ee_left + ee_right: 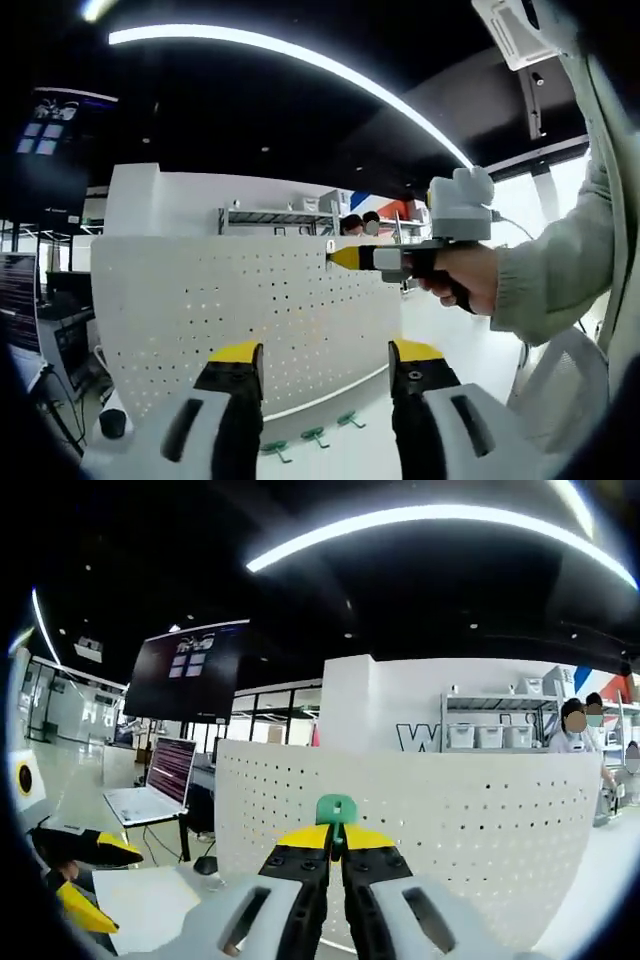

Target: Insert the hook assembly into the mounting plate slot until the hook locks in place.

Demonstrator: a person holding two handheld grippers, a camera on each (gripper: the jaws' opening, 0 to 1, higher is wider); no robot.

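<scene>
A white perforated mounting plate stands upright on the table. My left gripper is open in front of it, with nothing between its yellow-tipped jaws. My right gripper, held by a hand, reaches in from the right with its tip at the plate's upper edge. In the right gripper view, my right gripper is shut on a green hook, which sticks up just before the plate. The left gripper shows at the far left there.
Three spare green hooks lie on the white table at the plate's foot. An open laptop sits to the left, with a dark wall screen above. Shelves and people stand behind the plate.
</scene>
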